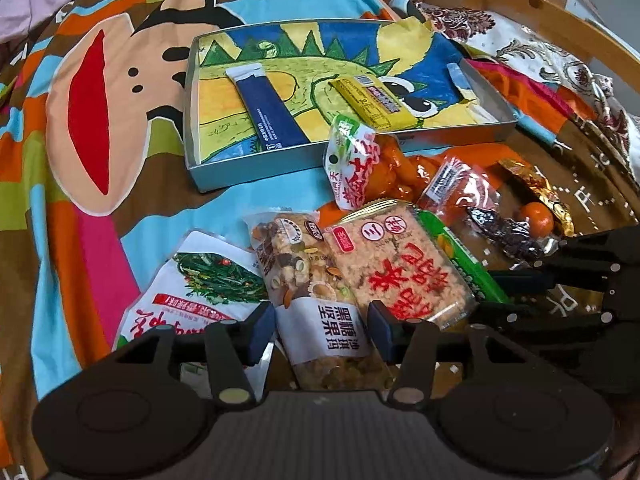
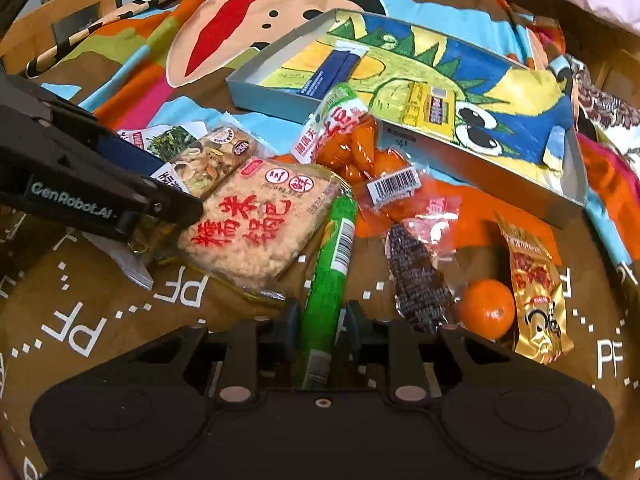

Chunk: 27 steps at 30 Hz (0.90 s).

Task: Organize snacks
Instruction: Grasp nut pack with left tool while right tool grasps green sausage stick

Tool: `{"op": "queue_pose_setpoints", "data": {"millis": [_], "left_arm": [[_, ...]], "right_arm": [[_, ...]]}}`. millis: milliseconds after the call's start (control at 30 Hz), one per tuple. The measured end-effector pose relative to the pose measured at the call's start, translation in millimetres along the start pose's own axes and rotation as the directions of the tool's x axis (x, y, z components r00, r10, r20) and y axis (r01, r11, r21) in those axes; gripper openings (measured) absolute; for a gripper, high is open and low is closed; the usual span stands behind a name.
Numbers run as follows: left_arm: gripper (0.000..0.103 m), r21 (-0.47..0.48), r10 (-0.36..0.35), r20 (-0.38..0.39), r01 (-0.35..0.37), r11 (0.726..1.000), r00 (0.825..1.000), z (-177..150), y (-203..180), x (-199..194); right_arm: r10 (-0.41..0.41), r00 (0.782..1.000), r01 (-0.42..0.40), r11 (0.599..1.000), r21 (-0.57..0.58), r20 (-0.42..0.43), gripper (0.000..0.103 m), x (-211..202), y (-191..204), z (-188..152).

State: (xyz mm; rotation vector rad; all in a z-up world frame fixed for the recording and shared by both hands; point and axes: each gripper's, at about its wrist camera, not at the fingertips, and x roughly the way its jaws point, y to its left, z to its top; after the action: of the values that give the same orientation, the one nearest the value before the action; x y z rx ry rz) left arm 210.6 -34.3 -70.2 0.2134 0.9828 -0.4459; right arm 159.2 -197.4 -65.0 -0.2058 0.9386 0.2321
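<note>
Snacks lie heaped on a bright cartoon-print cloth, just in front of a shallow grey tray (image 1: 256, 162) that already holds a navy stick pack (image 1: 268, 114) and a yellow bar (image 1: 370, 102). At the near edge of the heap, the right gripper (image 2: 322, 322) has pinched down on the lower end of a slim green tube (image 2: 330, 276), its pads pressing either side of the wrapper. Beside it, the left gripper (image 1: 322, 330) straddles a nut bar (image 1: 308, 280) with its jaws partly open; whether the pads actually touch the pack is hard to tell.

Trouble looks likeliest with the tube: gripped near one end, its long free length could droop or swing on lifting and slip from the narrow pads. Its far end lies beside the rice cracker pack (image 2: 256, 224) and just under a bag of orange snacks (image 2: 352, 148), so a hasty pull may drag those along. A small mandarin (image 2: 486, 308) nearby could roll if the cloth is tugged.
</note>
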Motion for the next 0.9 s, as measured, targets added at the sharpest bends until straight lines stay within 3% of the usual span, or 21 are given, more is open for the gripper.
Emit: {"op": "queue_pose_setpoints", "data": {"millis": [200,333,400,500,733,833,900], "left_arm": [[0.051,-0.028,0.008,0.016,-0.007,1.0,1.0,-2.7,-0.4,-7.2],[0.047,-0.049,0.029,0.045,-0.026,0.998,0.999,-5.6,-2.7,-19.3],[0.038,-0.062,0.041,0.058,-0.037,0.997,0.998,-6.2,-2.0,-24.5],[0.038,-0.081,0.042,0.075,-0.036,0.996,0.996,-8.3,-0.7,-32.9],[0.042,-0.055,0.042,0.036,-0.04,0.998,0.998,-7.6,-1.0,-23.7],[0.055,-0.061,0.039,0.025,-0.037,0.997,0.999,-2.7,-1.2,-16.6],[0.058,-0.063,0.052,0.023,-0.05,0.997,0.998,-1.3,-0.2,-9.8]], "right_arm": [[-0.132,0.99,0.139,0.97,-0.2,0.05,0.021,-5.4,25.7,-6.8],[-0.256,0.958,0.287,0.871,-0.398,0.13,0.019,-6.0,46.4,-19.0],[-0.291,0.942,0.337,0.817,-0.467,0.168,0.019,-5.1,53.7,-24.7],[-0.319,0.924,0.383,0.761,-0.524,0.212,0.019,-6.5,59.0,-30.2],[-0.313,0.925,0.379,0.759,-0.529,0.214,0.019,-10.4,59.0,-29.5],[-0.31,0.928,0.371,0.764,-0.528,0.205,0.019,-8.4,59.6,-29.5],[-0.311,0.928,0.373,0.761,-0.53,0.206,0.019,-7.5,61.0,-30.1]]}}
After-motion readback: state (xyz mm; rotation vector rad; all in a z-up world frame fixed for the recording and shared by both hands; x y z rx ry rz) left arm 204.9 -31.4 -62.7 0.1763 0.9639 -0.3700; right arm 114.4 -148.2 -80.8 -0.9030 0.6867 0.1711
